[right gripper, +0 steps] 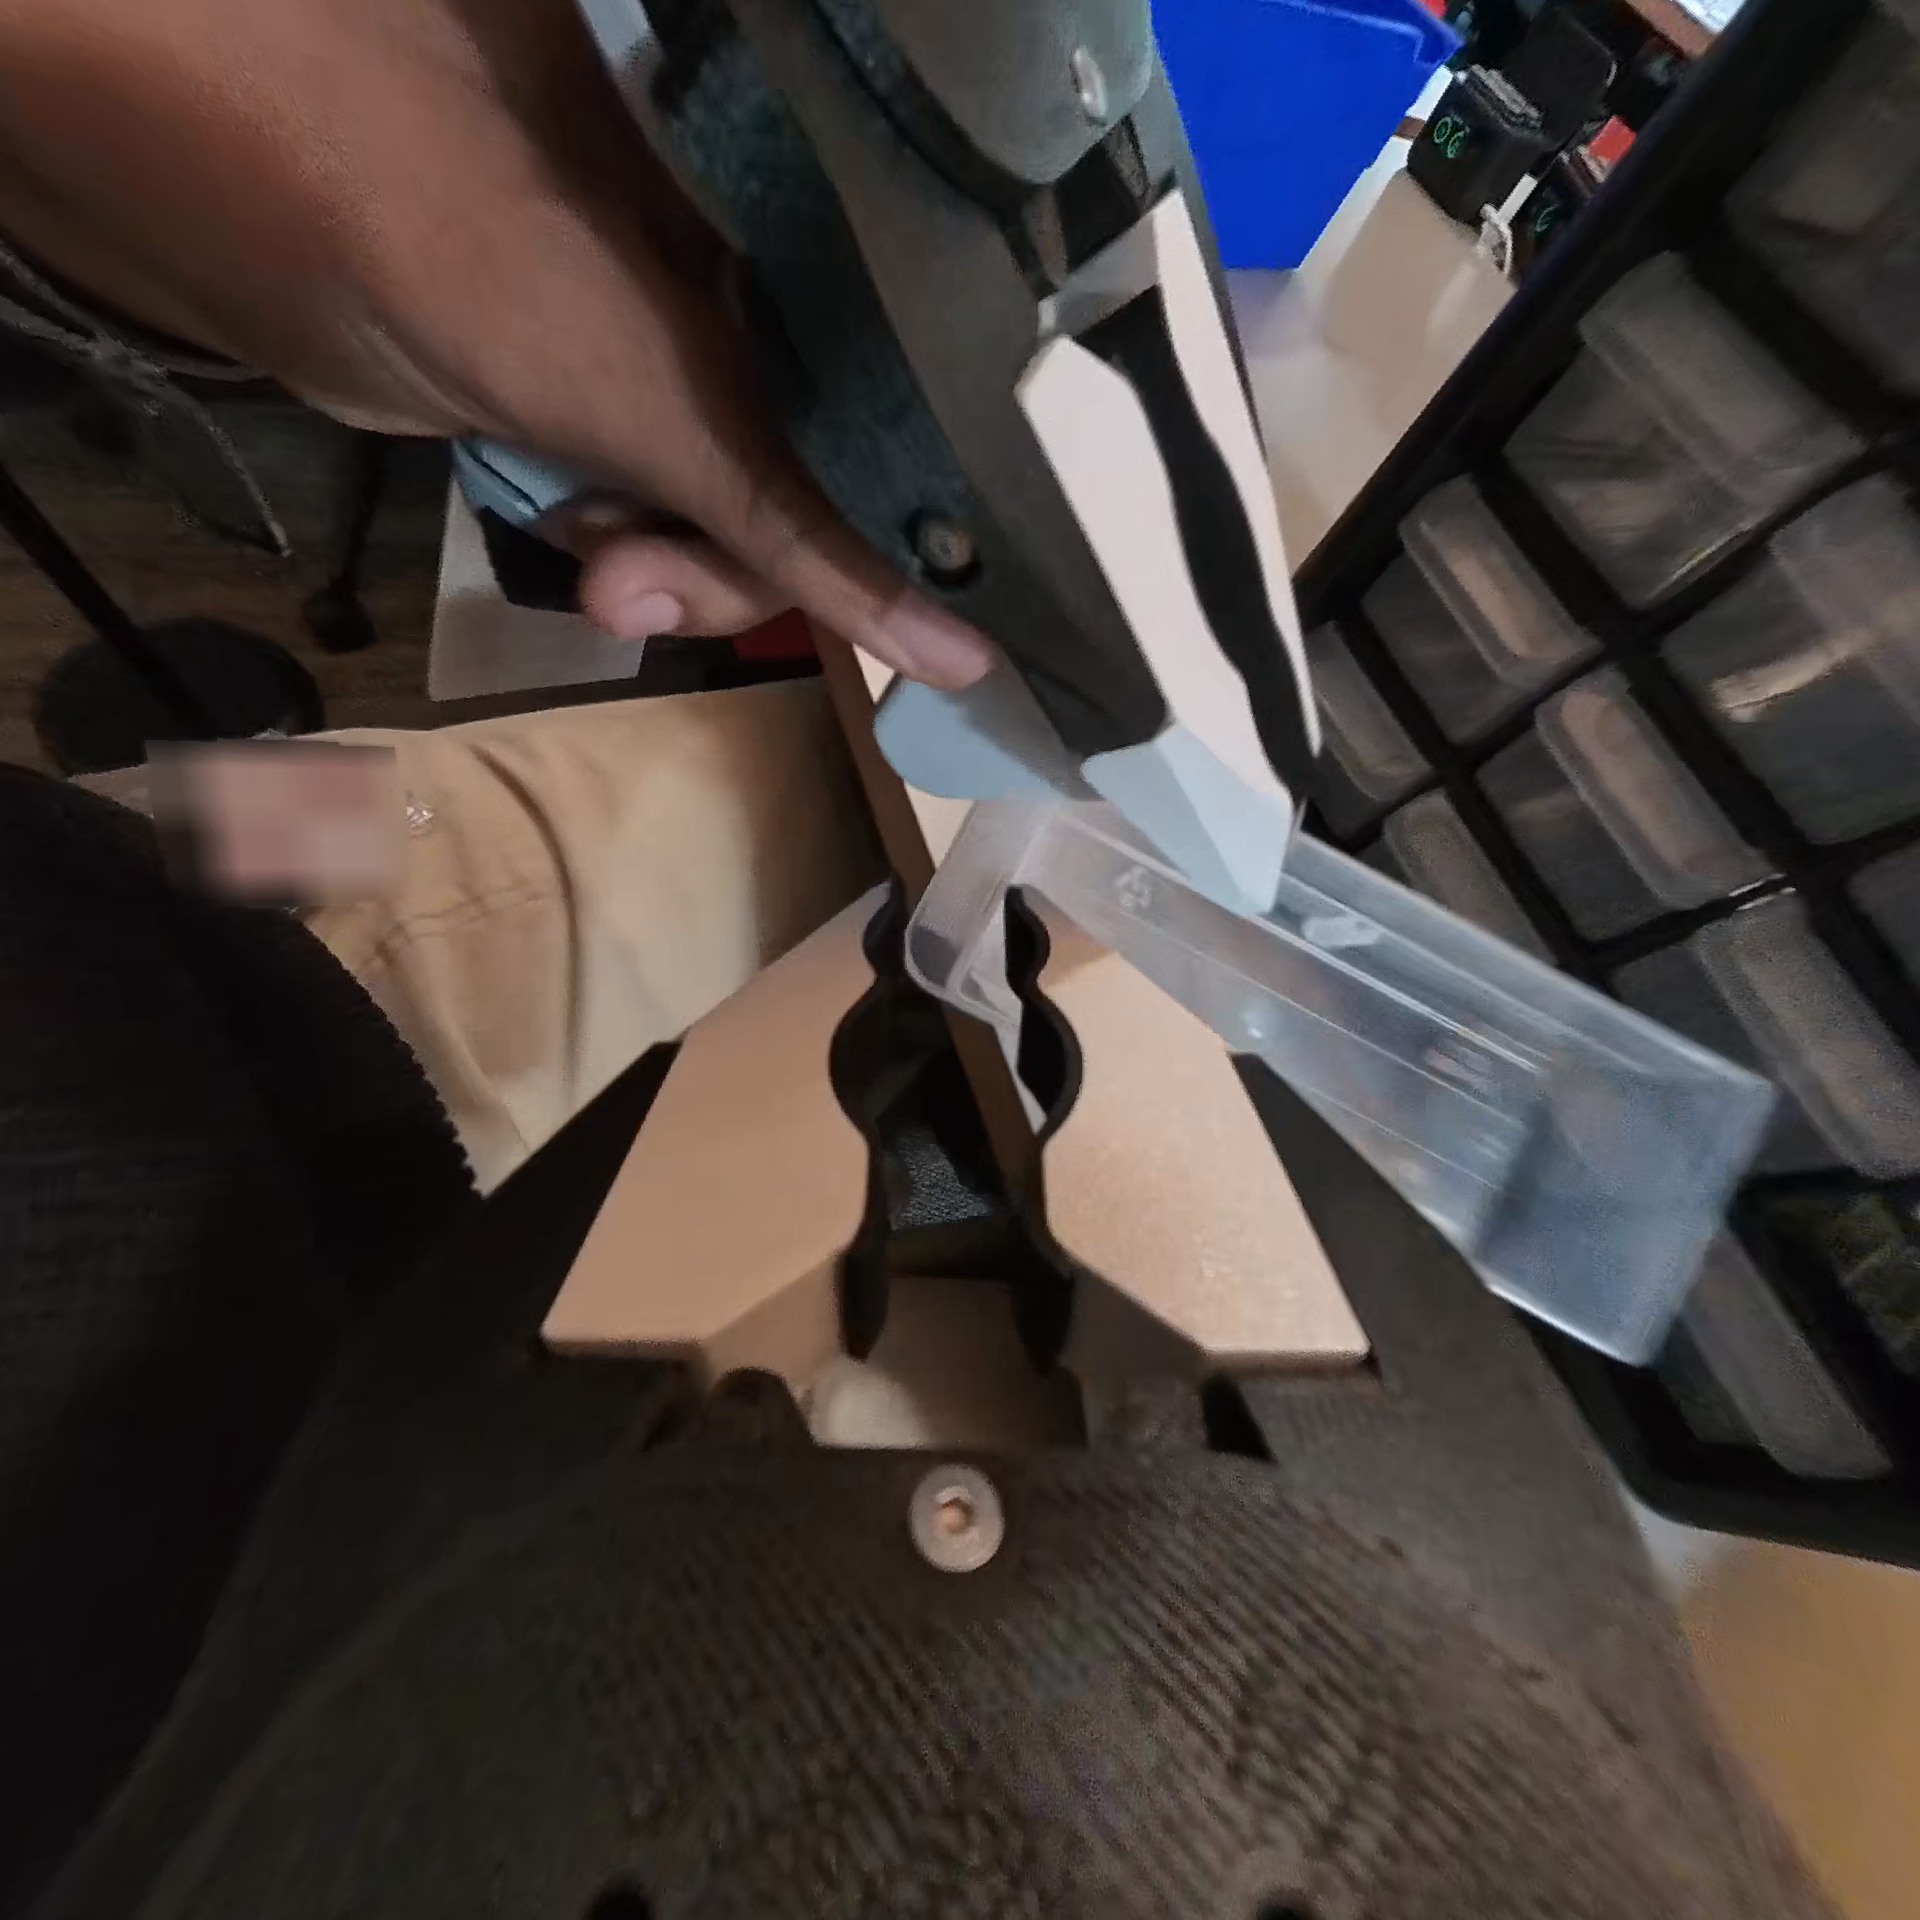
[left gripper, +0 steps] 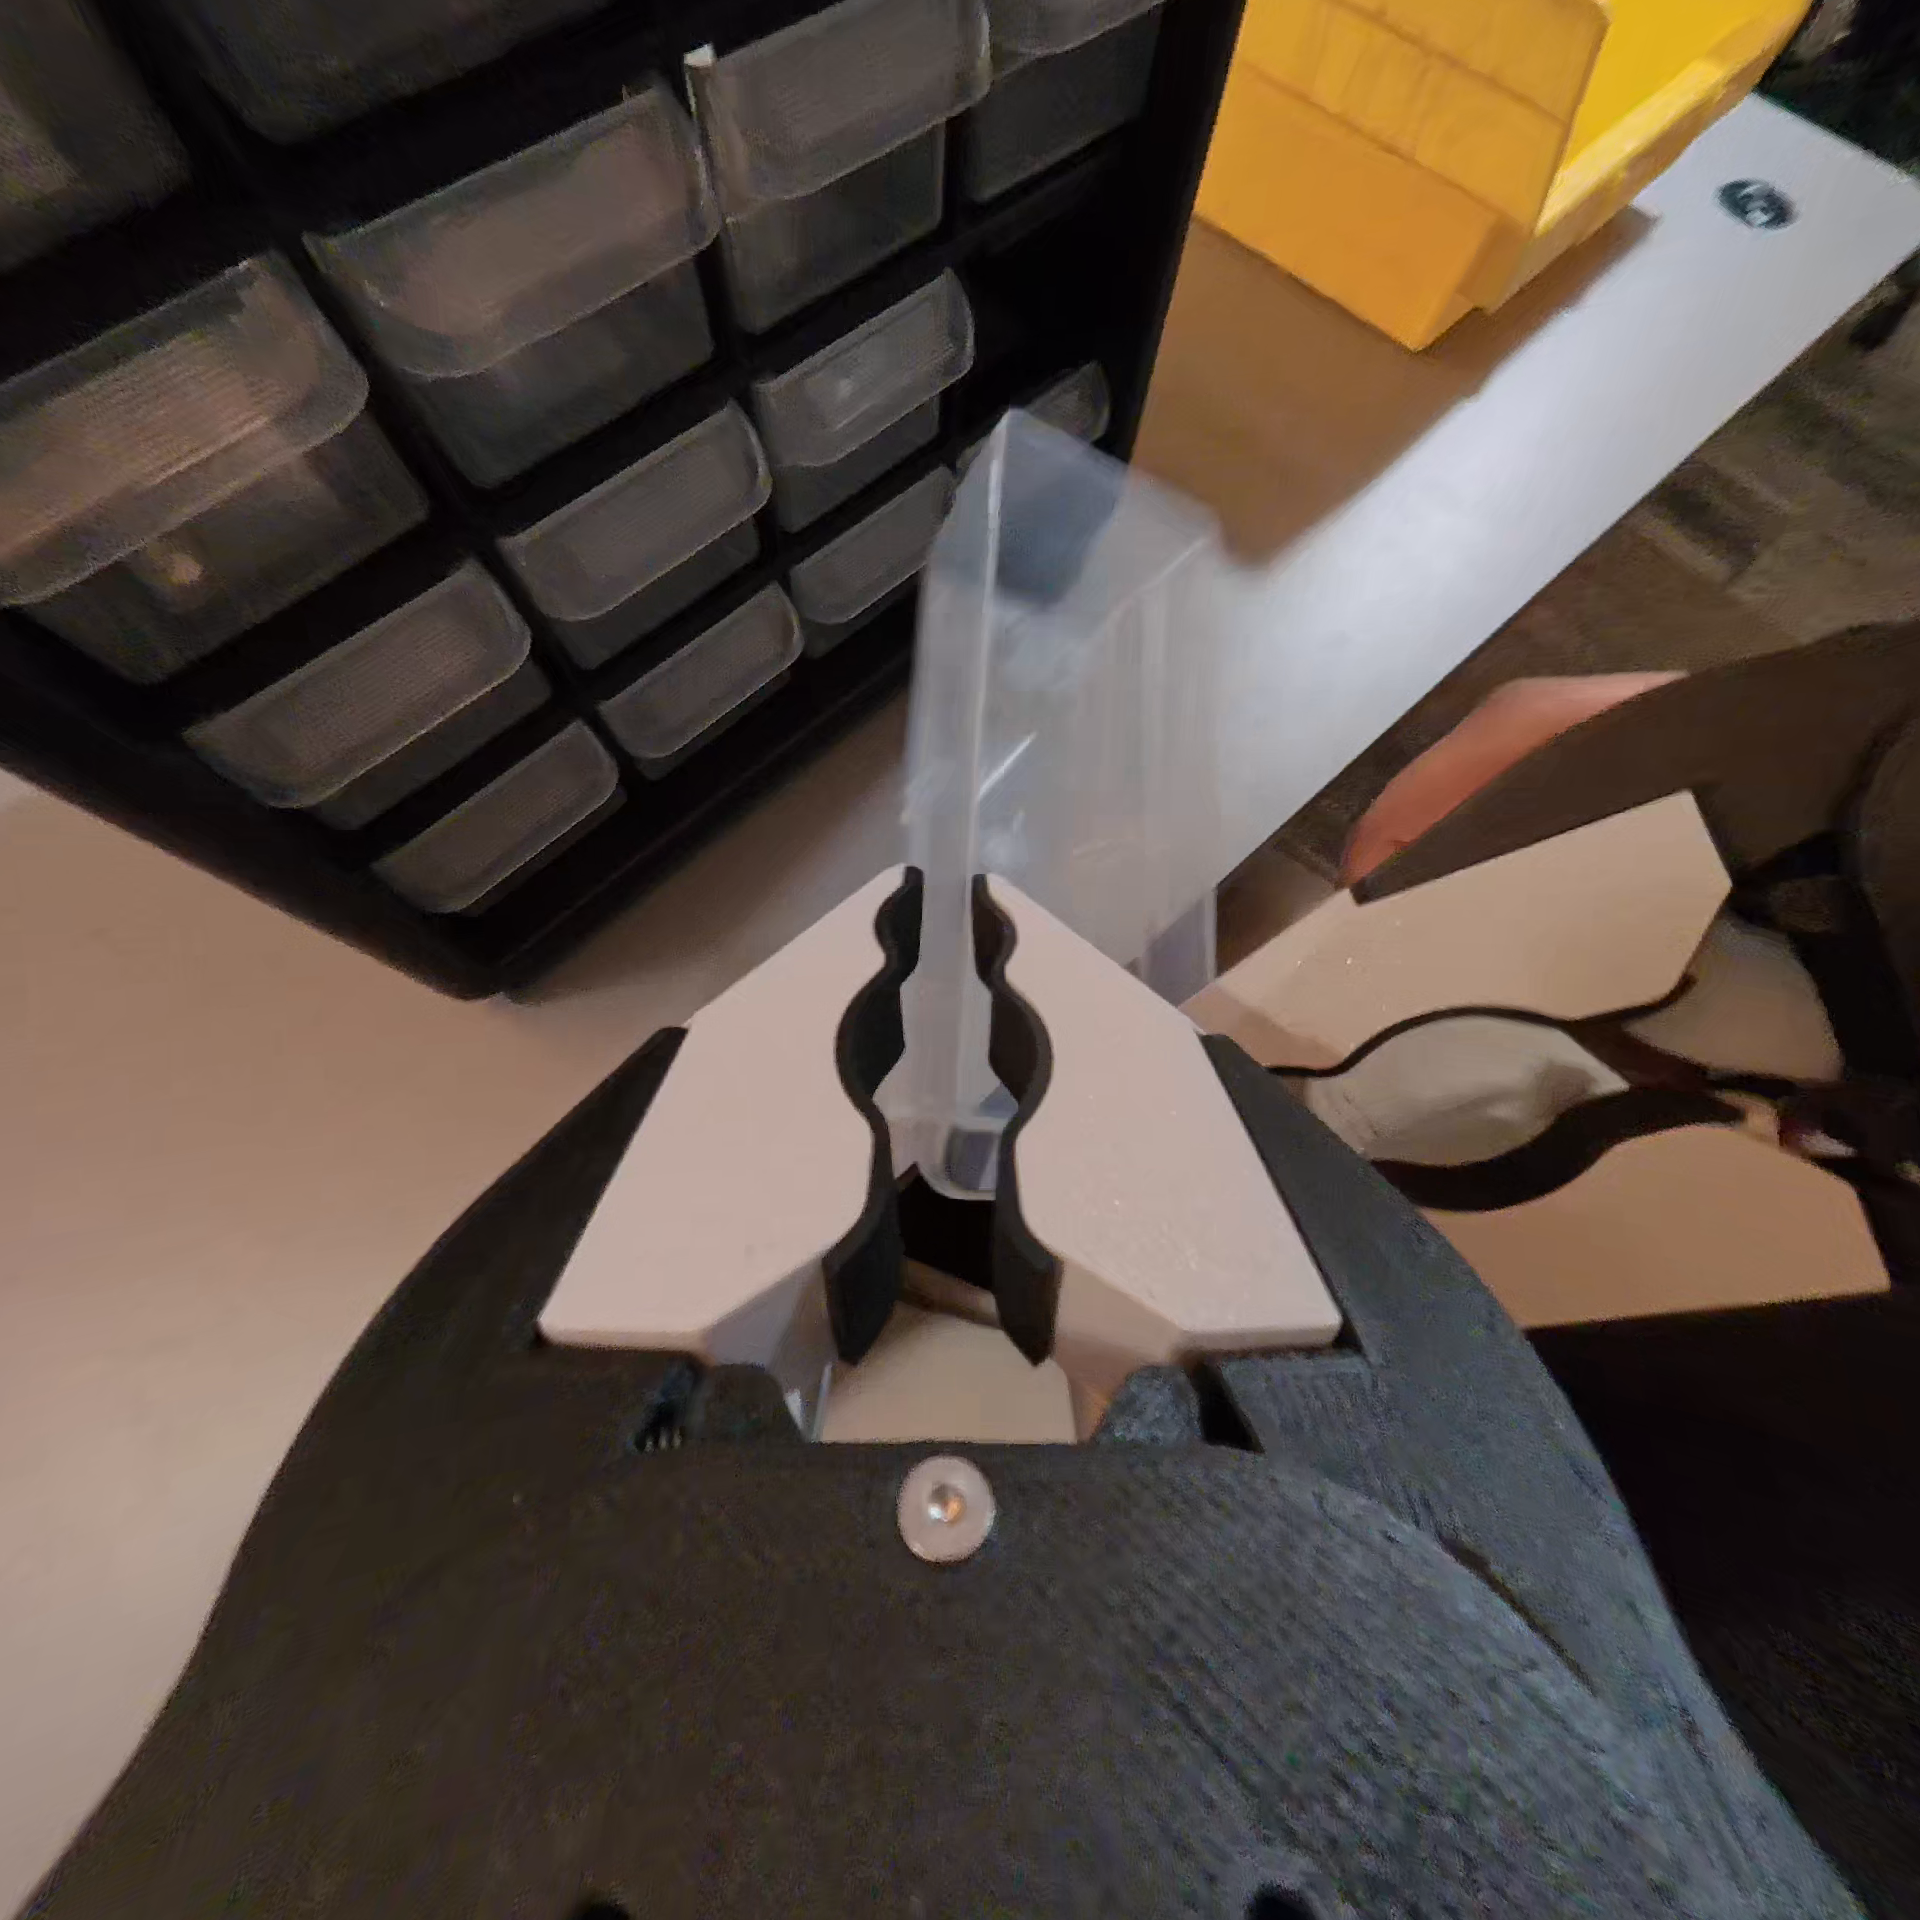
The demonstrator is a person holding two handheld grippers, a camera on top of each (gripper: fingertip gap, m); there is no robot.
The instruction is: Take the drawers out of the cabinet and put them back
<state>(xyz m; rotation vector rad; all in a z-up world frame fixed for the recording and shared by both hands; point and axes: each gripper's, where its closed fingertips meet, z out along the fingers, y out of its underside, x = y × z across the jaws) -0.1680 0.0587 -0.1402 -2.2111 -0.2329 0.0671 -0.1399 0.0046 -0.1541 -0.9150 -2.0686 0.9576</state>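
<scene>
A black cabinet (left gripper: 1143, 260) of several small clear drawers stands on the table, at the upper left. It also shows in the right wrist view (right gripper: 1507, 343), at the right. One clear drawer (left gripper: 1081, 707) is out of the cabinet and held in the air in front of it. My left gripper (left gripper: 945, 883) is shut on one thin side wall. In the right wrist view the drawer (right gripper: 1403, 1049) lies slantwise, and the left gripper (right gripper: 1262, 862) grips it from above. My right gripper (right gripper: 956, 904) has its jaws close around the drawer's near corner. It shows at the right of the left wrist view (left gripper: 1205, 1003).
Yellow bins (left gripper: 1434, 156) stand behind the cabinet and a blue bin (right gripper: 1278, 114) stands at the back. The beige table (left gripper: 156, 1039) ends in a white edge strip (left gripper: 1455, 468). A person's hand (right gripper: 520, 364) holds the left gripper, above a tan trouser leg (right gripper: 582, 883).
</scene>
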